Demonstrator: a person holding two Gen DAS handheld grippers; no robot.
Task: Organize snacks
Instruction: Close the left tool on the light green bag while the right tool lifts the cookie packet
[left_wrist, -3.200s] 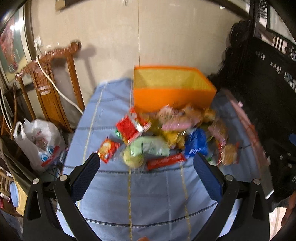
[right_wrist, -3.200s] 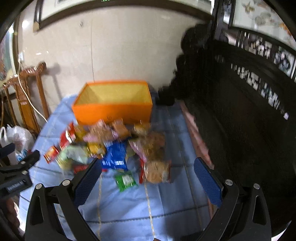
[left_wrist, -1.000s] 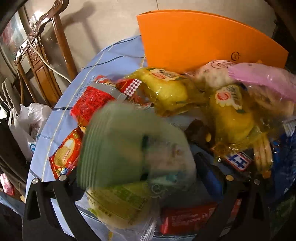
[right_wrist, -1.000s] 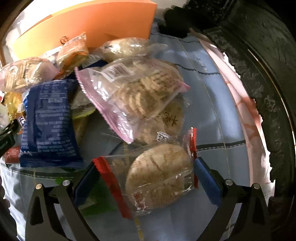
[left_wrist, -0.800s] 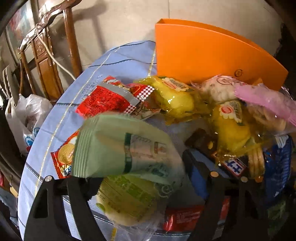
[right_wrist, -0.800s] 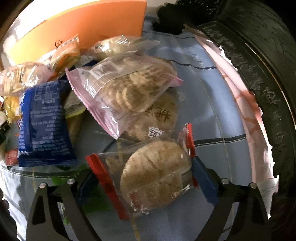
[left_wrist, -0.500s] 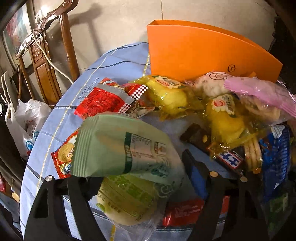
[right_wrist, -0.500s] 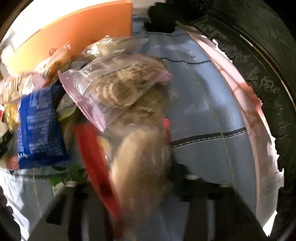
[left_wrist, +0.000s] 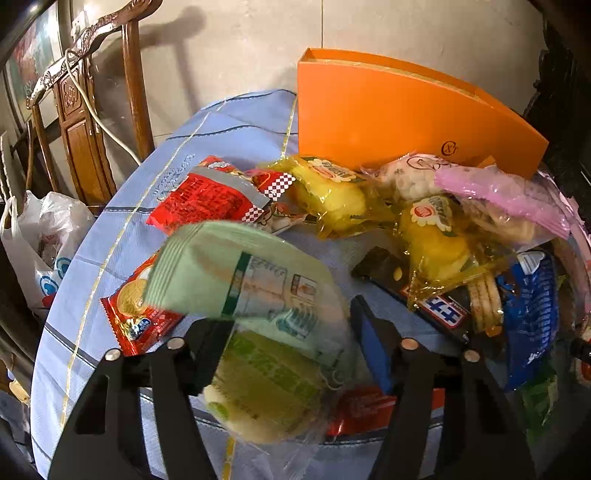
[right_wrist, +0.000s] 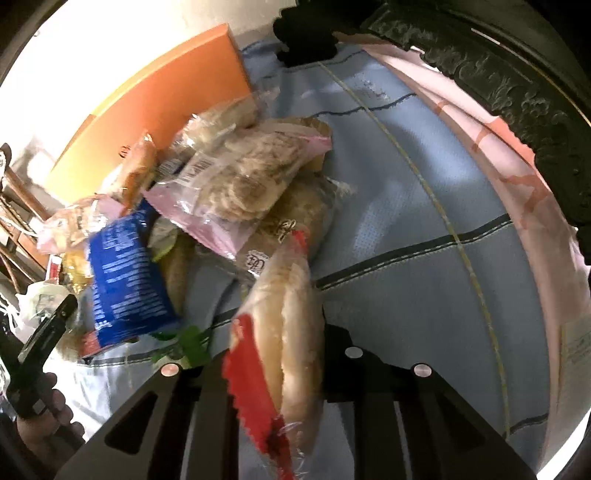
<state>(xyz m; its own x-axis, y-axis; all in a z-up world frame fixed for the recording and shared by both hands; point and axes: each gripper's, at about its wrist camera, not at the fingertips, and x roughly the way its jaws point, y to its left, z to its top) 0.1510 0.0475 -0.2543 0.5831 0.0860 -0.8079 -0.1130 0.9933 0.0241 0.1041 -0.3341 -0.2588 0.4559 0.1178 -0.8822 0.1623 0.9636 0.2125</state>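
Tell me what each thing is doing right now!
Left hand-held gripper: closing around the pale green snack packet, lifted above the pile.
Right hand-held gripper: shut on the clear red-edged round cracker pack, held on edge.
Orange cardboard box: open-topped, upright behind the pile.
Blue foil packet: lying in the pile.

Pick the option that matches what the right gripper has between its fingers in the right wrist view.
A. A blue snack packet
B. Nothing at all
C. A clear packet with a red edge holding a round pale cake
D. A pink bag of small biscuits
C. The right gripper is shut on the red-edged cake packet, which stands on edge between its fingers, while the blue packet and the pink biscuit bag lie in the pile.
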